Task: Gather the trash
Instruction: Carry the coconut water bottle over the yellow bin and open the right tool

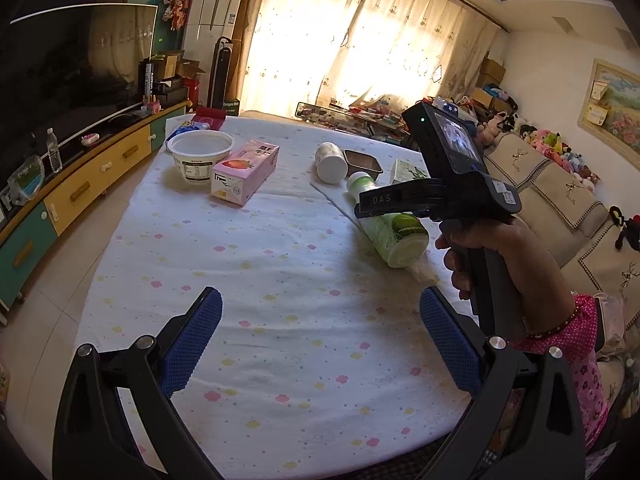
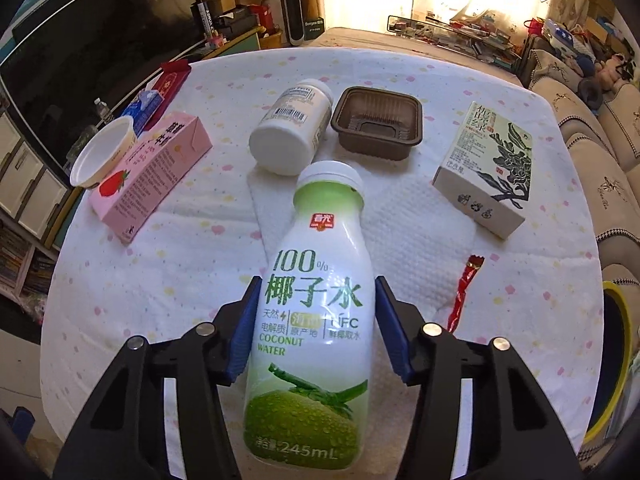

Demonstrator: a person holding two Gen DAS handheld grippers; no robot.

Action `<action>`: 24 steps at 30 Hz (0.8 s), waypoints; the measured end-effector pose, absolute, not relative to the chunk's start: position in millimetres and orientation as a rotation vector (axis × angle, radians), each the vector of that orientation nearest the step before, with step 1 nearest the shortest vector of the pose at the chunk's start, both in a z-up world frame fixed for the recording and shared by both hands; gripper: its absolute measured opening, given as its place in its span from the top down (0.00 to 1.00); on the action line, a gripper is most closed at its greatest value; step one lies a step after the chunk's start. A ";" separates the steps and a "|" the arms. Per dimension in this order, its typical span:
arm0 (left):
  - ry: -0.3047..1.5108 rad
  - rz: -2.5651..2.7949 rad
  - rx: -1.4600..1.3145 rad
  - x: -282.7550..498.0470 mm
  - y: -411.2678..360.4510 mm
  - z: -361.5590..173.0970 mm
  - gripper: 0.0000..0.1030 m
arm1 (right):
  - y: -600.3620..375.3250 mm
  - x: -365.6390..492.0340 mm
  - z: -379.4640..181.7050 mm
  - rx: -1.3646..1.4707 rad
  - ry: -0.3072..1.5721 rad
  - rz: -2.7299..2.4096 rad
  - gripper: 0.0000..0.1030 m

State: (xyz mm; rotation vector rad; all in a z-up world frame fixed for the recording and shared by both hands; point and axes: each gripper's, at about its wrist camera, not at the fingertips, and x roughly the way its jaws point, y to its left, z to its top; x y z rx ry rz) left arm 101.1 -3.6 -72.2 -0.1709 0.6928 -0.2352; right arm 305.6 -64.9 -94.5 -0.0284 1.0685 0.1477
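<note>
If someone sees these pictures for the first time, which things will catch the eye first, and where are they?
The green and white coconut water bottle dominates the right wrist view, lying on the table between the blue pads of the right gripper, its cap pointing away. Behind it lie a white jar on its side and a brown tray. At the left a pink strawberry carton lies beside a white tub.

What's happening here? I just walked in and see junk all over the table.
A person is collecting trash with handheld tongs in each hand. The right tongs straddle a coconut water bottle lying on the cloth-covered table, pads close to its sides, though a firm grip isn't certain. The left tongs hang open and empty over bare cloth. A pink strawberry carton, white tub, white jar, brown tray, tea box and red wrapper remain on the table.
</note>
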 end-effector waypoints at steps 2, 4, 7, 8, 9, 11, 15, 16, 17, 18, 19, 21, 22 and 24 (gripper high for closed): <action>0.692 -0.238 -0.163 100.6 -6.2 -71.8 0.05 | -62.5 296.7 -99.0 -0.062 1.073 0.159 0.52; 0.691 -0.238 -0.162 100.3 -7.0 -71.3 0.05 | -62.1 284.9 -101.0 -0.082 1.056 0.176 0.52; 0.690 -0.237 -0.166 99.6 -6.7 -71.4 0.05 | -69.0 266.6 -98.8 -0.078 1.027 0.196 0.52; 0.690 -0.236 -0.166 99.6 -6.8 -71.7 0.05 | -72.6 260.2 -96.8 -0.075 1.012 0.204 0.52; 0.691 -0.237 -0.166 99.5 -6.8 -72.1 0.05 | -77.4 254.1 -94.7 -0.071 1.002 0.207 0.52; 0.693 -0.237 -0.165 99.9 -7.3 -72.8 0.05 | -87.8 243.6 -90.6 -0.054 0.986 0.213 0.52; 0.693 -0.244 -0.158 99.5 -12.3 -72.9 0.05 | -115.1 219.8 -79.4 0.002 0.951 0.224 0.52; 0.692 -0.247 -0.156 99.5 -13.9 -72.7 0.05 | -123.2 214.8 -75.8 0.016 0.941 0.223 0.52; 0.691 -0.249 -0.152 99.3 -15.8 -72.5 0.05 | -131.3 211.1 -72.5 0.029 0.932 0.222 0.52; 0.692 -0.251 -0.148 99.5 -17.8 -72.4 0.05 | -140.5 207.2 -68.9 0.045 0.921 0.218 0.52; 0.694 -0.253 -0.144 99.7 -20.0 -72.5 0.05 | -149.0 202.6 -65.5 0.059 0.909 0.212 0.52; 0.698 -0.256 -0.135 100.3 -24.9 -72.8 0.05 | -168.7 193.5 -60.1 0.079 0.888 0.186 0.52; 0.700 -0.257 -0.130 100.6 -27.7 -73.1 0.05 | -179.4 190.2 -58.4 0.090 0.879 0.169 0.52; 0.704 -0.260 -0.121 101.5 -32.8 -73.5 0.05 | -205.0 183.7 -56.6 0.113 0.864 0.124 0.52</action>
